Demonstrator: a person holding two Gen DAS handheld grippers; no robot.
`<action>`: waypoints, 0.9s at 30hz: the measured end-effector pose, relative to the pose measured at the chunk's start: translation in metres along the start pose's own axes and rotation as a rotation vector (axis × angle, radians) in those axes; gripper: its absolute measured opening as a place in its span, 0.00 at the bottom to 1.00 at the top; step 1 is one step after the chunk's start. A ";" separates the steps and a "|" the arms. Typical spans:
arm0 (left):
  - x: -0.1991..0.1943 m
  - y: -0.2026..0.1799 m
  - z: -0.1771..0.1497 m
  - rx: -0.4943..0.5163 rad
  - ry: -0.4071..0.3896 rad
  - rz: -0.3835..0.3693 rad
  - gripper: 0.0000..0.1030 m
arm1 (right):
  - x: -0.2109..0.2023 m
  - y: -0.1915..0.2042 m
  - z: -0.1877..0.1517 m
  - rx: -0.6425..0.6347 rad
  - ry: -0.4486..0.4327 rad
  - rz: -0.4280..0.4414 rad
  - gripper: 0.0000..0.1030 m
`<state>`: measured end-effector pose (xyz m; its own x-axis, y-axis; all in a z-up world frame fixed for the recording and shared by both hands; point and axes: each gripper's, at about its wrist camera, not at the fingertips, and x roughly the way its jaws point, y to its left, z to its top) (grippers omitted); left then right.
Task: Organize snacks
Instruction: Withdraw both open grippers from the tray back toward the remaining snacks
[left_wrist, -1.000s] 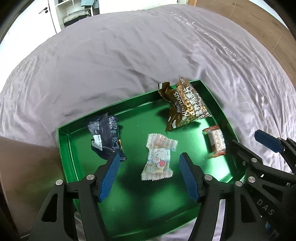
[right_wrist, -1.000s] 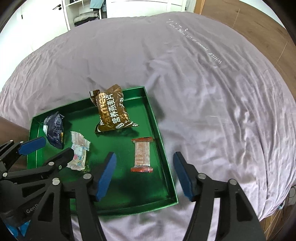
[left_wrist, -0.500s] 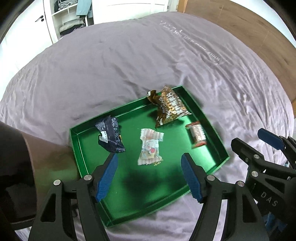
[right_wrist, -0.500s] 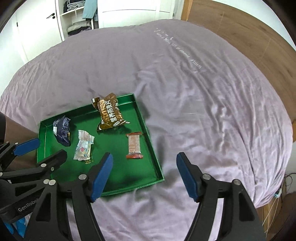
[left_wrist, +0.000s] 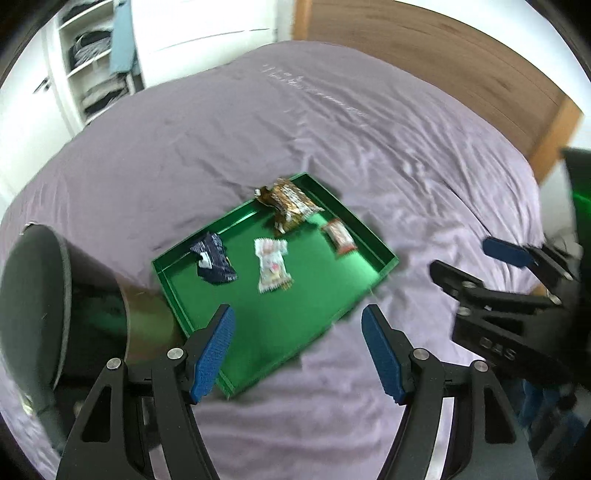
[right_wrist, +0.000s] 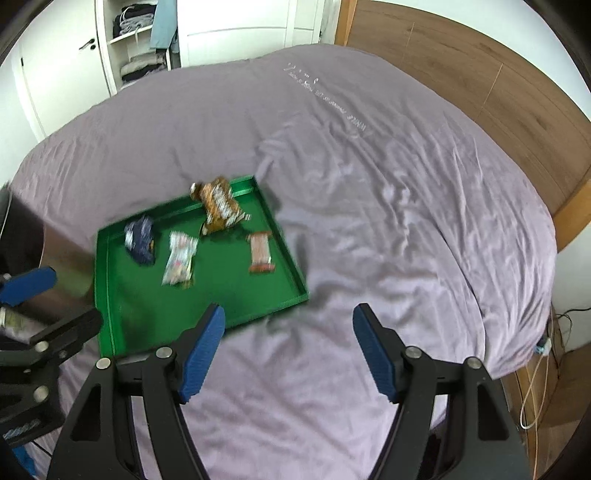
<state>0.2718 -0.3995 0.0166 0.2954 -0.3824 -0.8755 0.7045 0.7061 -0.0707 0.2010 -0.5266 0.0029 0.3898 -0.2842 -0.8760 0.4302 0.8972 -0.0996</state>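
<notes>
i hold my left gripper (left_wrist: 297, 354) and right gripper (right_wrist: 288, 349), both wide and empty, above the near edge of the green tray (right_wrist: 207, 291), where four snacks (right_wrist: 179, 256) lie gathered for tidiness.

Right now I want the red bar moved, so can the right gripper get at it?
Probably yes. The right gripper is open and empty, and the red bar lies alone near the green tray's right wall, nothing covering it.
</notes>
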 end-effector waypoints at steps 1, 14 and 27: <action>-0.009 -0.002 -0.008 0.025 0.000 -0.009 0.63 | -0.005 0.006 -0.009 -0.015 0.016 0.003 0.97; -0.093 0.085 -0.112 0.079 0.036 0.000 0.63 | -0.041 0.126 -0.092 -0.255 0.191 0.171 0.97; -0.137 0.269 -0.269 -0.344 0.136 0.286 0.63 | -0.059 0.297 -0.120 -0.568 0.238 0.418 0.97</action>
<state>0.2477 0.0029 -0.0111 0.3435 -0.0781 -0.9359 0.3457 0.9371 0.0487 0.2078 -0.2029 -0.0312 0.2144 0.1421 -0.9664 -0.2277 0.9694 0.0920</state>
